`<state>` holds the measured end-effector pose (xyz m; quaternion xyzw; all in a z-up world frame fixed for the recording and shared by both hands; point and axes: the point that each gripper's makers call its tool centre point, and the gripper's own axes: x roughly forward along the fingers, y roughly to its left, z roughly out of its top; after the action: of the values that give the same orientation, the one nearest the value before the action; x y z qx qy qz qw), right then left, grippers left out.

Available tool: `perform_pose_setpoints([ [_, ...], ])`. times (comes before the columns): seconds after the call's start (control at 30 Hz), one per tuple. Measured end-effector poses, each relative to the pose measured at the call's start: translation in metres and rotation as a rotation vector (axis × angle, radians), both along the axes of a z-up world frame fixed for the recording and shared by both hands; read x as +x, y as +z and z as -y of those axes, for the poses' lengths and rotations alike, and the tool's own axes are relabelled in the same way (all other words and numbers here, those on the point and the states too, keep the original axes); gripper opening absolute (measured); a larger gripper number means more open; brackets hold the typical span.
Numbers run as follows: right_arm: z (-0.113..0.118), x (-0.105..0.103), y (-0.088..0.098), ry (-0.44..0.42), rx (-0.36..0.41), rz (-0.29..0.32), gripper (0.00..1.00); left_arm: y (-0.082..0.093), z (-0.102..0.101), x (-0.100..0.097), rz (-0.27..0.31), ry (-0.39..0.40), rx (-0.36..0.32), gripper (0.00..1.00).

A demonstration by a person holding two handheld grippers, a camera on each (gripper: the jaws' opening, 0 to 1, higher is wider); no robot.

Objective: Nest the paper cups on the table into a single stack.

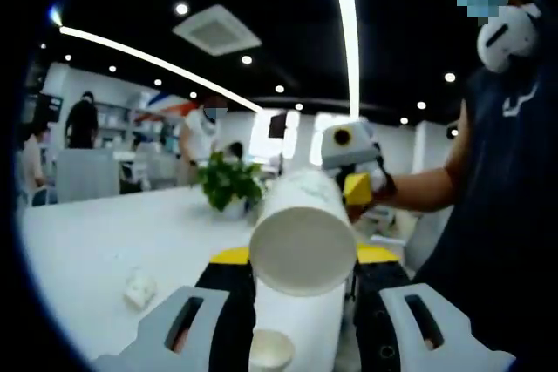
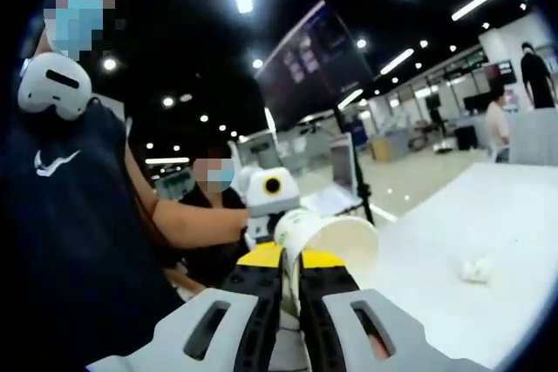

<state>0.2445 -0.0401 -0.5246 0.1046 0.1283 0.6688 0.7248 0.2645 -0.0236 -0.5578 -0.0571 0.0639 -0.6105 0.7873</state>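
Observation:
In the left gripper view a white paper cup (image 1: 302,248) lies lengthwise between my left gripper's (image 1: 303,255) yellow-tipped jaws, its round base facing the camera. The jaws are shut on its sides. More white cup wall (image 1: 298,320) and a small round cup rim (image 1: 272,350) show below it. My right gripper (image 1: 355,186) meets the cup's far end. In the right gripper view my right gripper (image 2: 292,259) stands nearly closed, pinching the wall of a white paper cup (image 2: 342,241) that lies on its side, with the left gripper (image 2: 267,202) just behind it.
A white table (image 1: 105,241) carries a potted green plant (image 1: 228,182) and a crumpled paper scrap (image 1: 139,289), which is also on the table (image 2: 475,269). A person in a dark shirt (image 1: 506,215) holds the grippers. A screen on a stand (image 2: 318,63) and other people stand farther back.

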Motion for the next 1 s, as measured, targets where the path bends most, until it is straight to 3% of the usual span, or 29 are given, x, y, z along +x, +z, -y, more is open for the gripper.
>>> perform_pose_setpoints([
  [0.23, -0.003, -0.005, 0.009, 0.037, -0.016, 0.017, 0.0, 0.001, -0.003, 0.005, -0.001, 0.026, 0.012, 0.41],
  [0.43, -0.002, -0.002, 0.022, 0.054, -0.064, 0.067, 0.0, 0.002, -0.007, 0.017, 0.002, 0.093, 0.023, 0.74],
  [0.57, 0.001, 0.001, 0.019, 0.071, -0.187, 0.112, 0.0, -0.011, -0.018, 0.03, 0.02, 0.177, 0.089, 0.82],
  [0.63, 0.001, 0.002, 0.021, 0.078, -0.224, 0.133, 0.0, -0.017, -0.026, 0.039, 0.039, 0.249, 0.122, 0.95],
  [0.67, 0.001, 0.002, 0.023, 0.08, -0.239, 0.141, 0.0, -0.017, -0.027, 0.039, 0.038, 0.251, 0.118, 0.97],
  [1.0, -0.003, 0.014, 0.026, 0.114, -0.493, 0.251, 0.0, -0.037, -0.06, 0.04, 0.016, 0.323, 0.169, 0.98],
])
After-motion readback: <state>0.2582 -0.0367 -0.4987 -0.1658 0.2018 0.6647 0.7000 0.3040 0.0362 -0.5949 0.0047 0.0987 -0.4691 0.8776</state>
